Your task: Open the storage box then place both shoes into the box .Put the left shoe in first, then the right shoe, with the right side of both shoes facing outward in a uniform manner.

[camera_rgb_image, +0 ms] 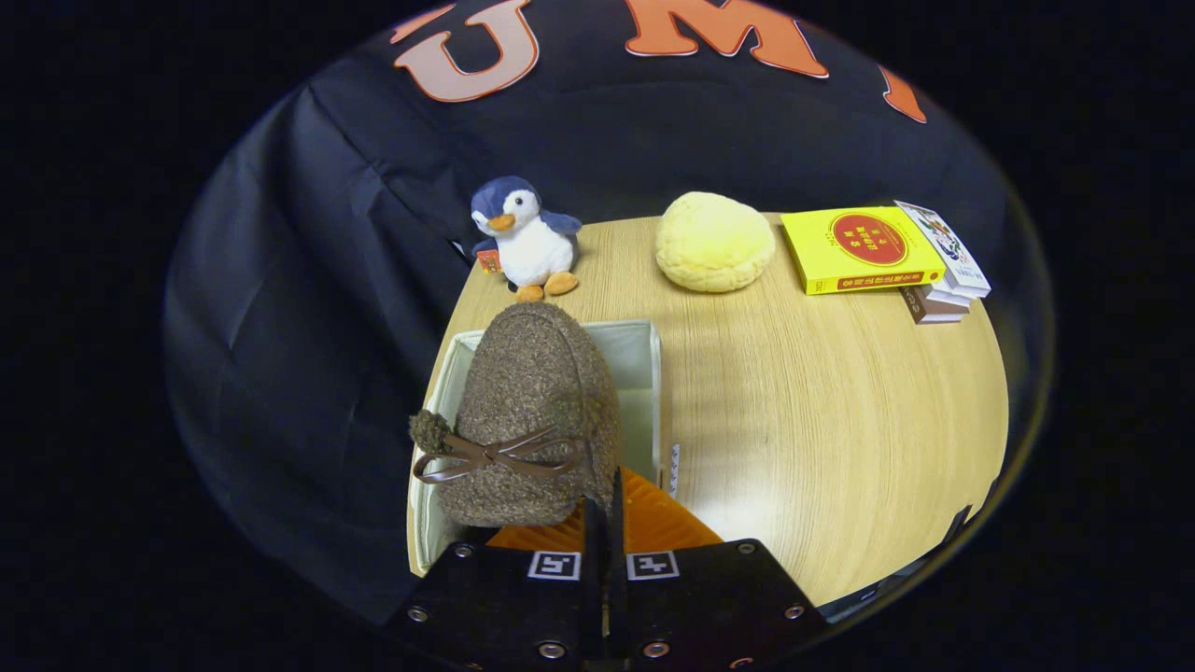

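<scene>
Jaws (pixel 603 523) clenched on one brown shoe (pixel 532 420) over one open storage box (pixel 644 373), three books (pixel 878 250)

A round desk (pixel 822 411) of pale wood with fine grain running across it carries the scene, and its curved edge falls away to darkness at the near side. Behind and to the side of it hangs black cloth (pixel 308 271), creased in long folds (the booth's wall), which closes off everything beyond. Light comes from above: a soft bright patch lies on the wood near the desk's near edge, and a broader pale band runs across its middle. The cloth takes almost no light, showing only a faint bluish sheen along its folds. No floor can be made out below the desk's rim.
</scene>
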The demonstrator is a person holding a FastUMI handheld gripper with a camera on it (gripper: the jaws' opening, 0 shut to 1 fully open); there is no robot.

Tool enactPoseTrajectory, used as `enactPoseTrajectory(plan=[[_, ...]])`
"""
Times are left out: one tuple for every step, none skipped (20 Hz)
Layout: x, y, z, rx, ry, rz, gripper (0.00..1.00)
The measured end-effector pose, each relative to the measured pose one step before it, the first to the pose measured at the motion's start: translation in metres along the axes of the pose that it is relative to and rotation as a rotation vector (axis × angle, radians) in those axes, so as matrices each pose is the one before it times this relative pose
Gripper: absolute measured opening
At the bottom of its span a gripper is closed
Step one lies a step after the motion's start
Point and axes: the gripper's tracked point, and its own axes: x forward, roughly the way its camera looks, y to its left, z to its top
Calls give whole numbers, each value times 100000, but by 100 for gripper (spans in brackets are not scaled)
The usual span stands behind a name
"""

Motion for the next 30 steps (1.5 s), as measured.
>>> enactPoseTrajectory(plan=[[544, 176, -86, 117, 450, -543, 5], [541, 177, -57, -383, 256, -516, 5], [403, 112, -169, -325, 382, -269, 6], [355, 188, -201, 126, 702, -98, 6], [321, 409, -263, 14, 830, 973, 10], [71, 295, -159, -135, 601, 686, 13], [-161, 230, 110, -231, -608, 717, 19], [-190, 214, 322, -394, -1431, 582, 23], [-538, 136, 347, -470, -1217, 737, 32], [-642, 99, 460, -736, -1641, 752, 35], [-767, 169, 570, -998, -2053, 1160, 40], [-825, -45, 567, -960, -2112, 766, 42], [-862, -79, 480, -888, -2114, 1051, 45], [-993, -162, 546, -509, -2269, 977, 47], [-942, -61, 649, -424, -2774, 1248, 52], [-1078, -235, 579, -495, -2721, 946, 55], [-1244, -373, 769, -876, -3135, 1039, 59], [-1234, -399, 729, -1098, -3068, 592, 61], [-1241, -378, 860, -1392, -3857, 799, 64], [-1262, -488, 885, -1356, -4058, 466, 66], [-1342, -484, 1055, -1452, -4464, 791, 69], [-1343, -777, 902, -1503, -3916, 109, 70], [-1620, -829, 837, -1424, -4250, 537, 72], [-1458, -798, 960, -1354, -3638, -567, 73], [-1397, -1027, 938, -1247, -3593, -602, 74], [-1235, -911, 1004, -1215, -3751, -916, 75], [-1221, -1067, 1076, -1399, -3399, -1051, 78], [-1099, -1121, 1065, -1155, -3174, -1345, 79], [-1066, -1134, 1011, -852, -3255, -1248, 81], [-967, -1004, 1092, -568, -3421, -1075, 81]])
